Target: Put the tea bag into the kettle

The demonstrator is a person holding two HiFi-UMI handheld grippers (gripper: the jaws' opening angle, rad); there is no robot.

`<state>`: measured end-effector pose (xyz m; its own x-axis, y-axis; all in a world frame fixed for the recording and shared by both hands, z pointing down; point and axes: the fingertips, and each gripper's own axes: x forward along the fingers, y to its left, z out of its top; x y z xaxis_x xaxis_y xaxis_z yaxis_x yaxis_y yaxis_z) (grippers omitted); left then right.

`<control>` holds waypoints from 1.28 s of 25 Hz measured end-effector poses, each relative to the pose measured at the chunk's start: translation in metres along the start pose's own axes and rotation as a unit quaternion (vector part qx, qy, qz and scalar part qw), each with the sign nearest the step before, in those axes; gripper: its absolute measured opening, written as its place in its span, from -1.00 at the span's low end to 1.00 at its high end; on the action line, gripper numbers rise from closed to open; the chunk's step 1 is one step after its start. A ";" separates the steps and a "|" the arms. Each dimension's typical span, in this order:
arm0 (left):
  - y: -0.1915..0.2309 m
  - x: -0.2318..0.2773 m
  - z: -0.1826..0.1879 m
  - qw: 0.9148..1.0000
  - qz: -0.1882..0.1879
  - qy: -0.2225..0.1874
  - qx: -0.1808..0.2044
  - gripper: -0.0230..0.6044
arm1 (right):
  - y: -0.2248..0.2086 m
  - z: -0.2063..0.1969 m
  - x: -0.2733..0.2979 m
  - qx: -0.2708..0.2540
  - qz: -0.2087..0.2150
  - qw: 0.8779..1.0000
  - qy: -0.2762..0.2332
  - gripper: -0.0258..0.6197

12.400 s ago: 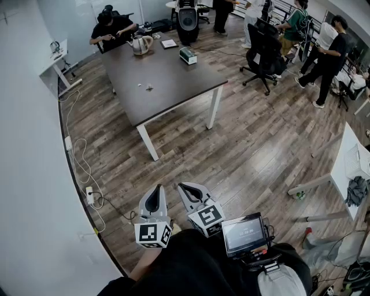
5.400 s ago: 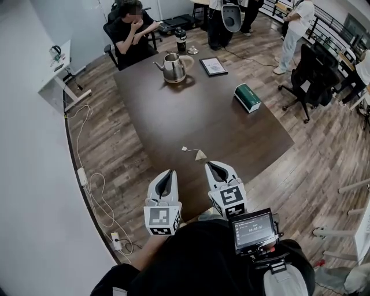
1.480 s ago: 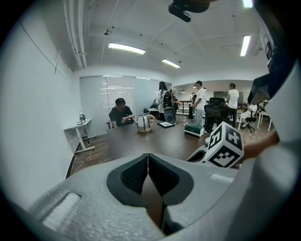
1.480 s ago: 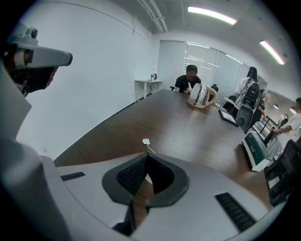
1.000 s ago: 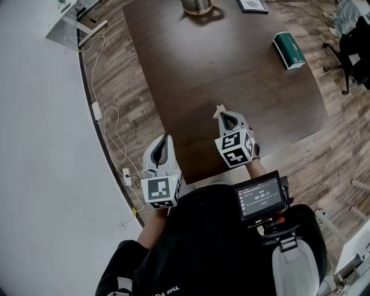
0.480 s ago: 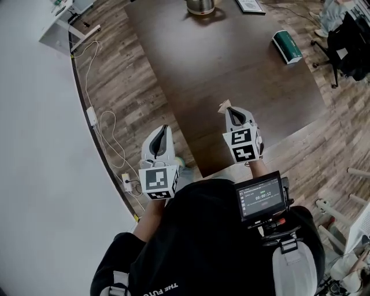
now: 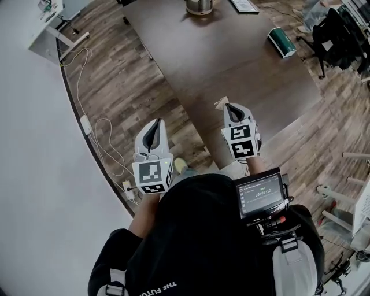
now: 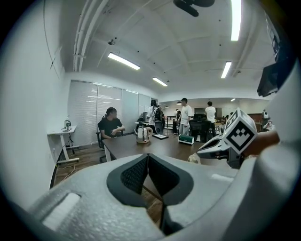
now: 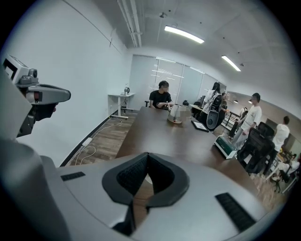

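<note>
Tea bag [image 7: 220, 103] pinched in the closed right hand-held gripper [image 7: 230, 110] over the table's [image 7: 243, 58] near edge, presumably for carrying to the kettle [image 7: 199, 6] at its far edge; left hand-held gripper [image 7: 156, 124] closed, empty, idle off the table's left edge.

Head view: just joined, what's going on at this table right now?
A person stands at the near end of the dark table with a gripper in each hand. The right gripper is shut on the tea bag, over the table's near end. The left gripper is shut and empty, off to the side over the floor. The kettle stands at the far end, so the tea bag is not yet in it.
</note>
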<state>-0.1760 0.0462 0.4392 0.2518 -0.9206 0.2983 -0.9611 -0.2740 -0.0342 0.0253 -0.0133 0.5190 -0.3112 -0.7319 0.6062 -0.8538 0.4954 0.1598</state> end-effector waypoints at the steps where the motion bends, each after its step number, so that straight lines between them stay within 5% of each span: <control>1: 0.005 -0.003 0.000 1.000 -0.003 -0.002 0.000 -0.91 | 0.003 0.003 -0.001 0.004 -0.005 1.000 -0.002 -0.90; 20: 0.098 -0.055 -0.021 1.000 0.021 0.005 -0.010 -0.91 | 0.058 0.035 0.001 0.014 -0.029 0.999 -0.004 -0.90; 32: 0.111 -0.002 -0.021 1.000 -0.007 0.018 0.002 -0.91 | 0.053 0.051 0.043 0.033 -0.026 0.999 -0.005 -0.90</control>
<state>-0.2856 0.0236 0.4551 0.2618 -0.9057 0.3333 -0.9569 -0.2885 -0.0324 -0.0543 -0.0427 0.5141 -0.2695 -0.7610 0.5901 -0.8946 0.4247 0.1392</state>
